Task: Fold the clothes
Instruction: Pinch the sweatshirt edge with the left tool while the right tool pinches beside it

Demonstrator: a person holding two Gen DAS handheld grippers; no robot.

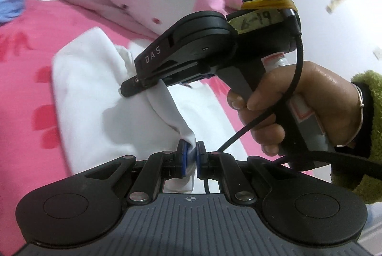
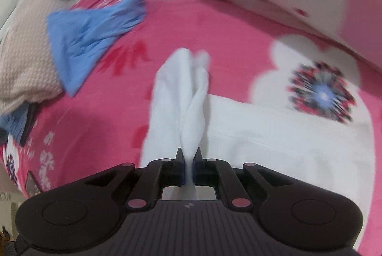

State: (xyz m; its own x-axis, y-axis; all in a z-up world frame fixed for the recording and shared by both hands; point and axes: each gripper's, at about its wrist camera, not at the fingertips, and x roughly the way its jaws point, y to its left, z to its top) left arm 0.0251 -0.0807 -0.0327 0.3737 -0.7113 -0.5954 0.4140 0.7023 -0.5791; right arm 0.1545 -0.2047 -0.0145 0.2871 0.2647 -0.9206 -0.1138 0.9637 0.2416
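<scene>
Both of my tongs are clamped on one white garment (image 1: 102,108). Left tongs (image 1: 191,155) pinch a bunched edge of it between their blue pads; right tongs (image 1: 133,89), seen from the left camera, bite another part farther out, with the person's hand (image 1: 298,108) on their handle. Between the two grips the cloth runs as a raised, twisted ridge above the pink bedsheet (image 2: 167,24), while the rest lies flat on the sheet. I judge the coming fold hinges on carrying that ridge across the flat part.
</scene>
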